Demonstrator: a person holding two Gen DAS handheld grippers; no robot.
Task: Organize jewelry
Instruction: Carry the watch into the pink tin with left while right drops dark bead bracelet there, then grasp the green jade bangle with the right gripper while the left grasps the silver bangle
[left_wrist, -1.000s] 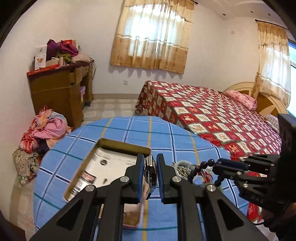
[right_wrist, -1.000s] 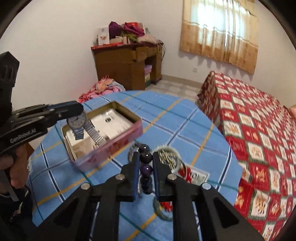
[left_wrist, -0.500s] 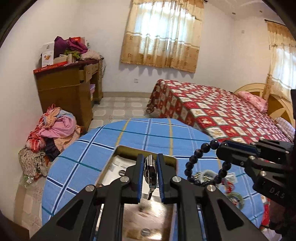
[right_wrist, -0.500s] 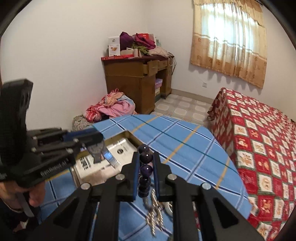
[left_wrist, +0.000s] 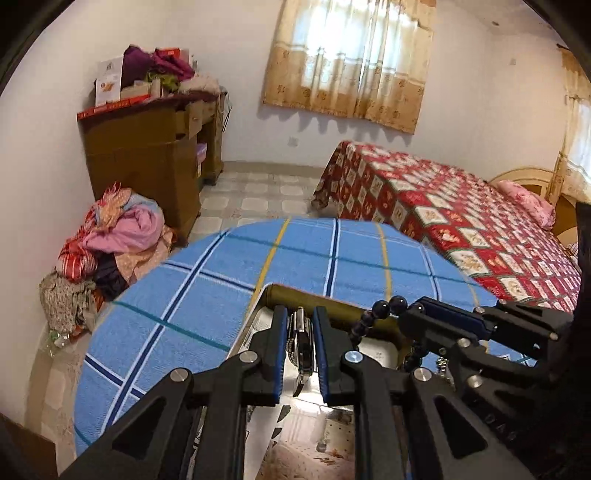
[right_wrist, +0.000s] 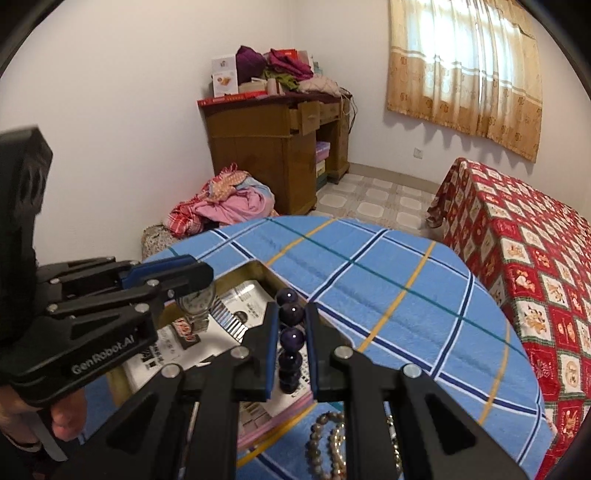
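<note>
While the left claw (left_wrist: 300, 354) is clamping a silver metal wristwatch (right_wrist: 195, 303) and the right claw (right_wrist: 290, 347) a dark purple bead bracelet (right_wrist: 291, 325) over the open gold-rimmed rectangular tin (right_wrist: 258, 266), releasing both inside likely comes next.

Left gripper (left_wrist: 300, 341) closed, blue-padded fingers (left_wrist: 279, 347) pinching a wristwatch (left_wrist: 302, 343) edge-on, pointing forward and slightly down. Right gripper (right_wrist: 290, 341) closed likewise, fingers (right_wrist: 271, 347) clamping a dark bead bracelet (right_wrist: 290, 332), beads stacked in the narrow gap. Both held close, side by side, right just ahead. Bare hand (right_wrist: 55, 417) gripping the left handle.
</note>
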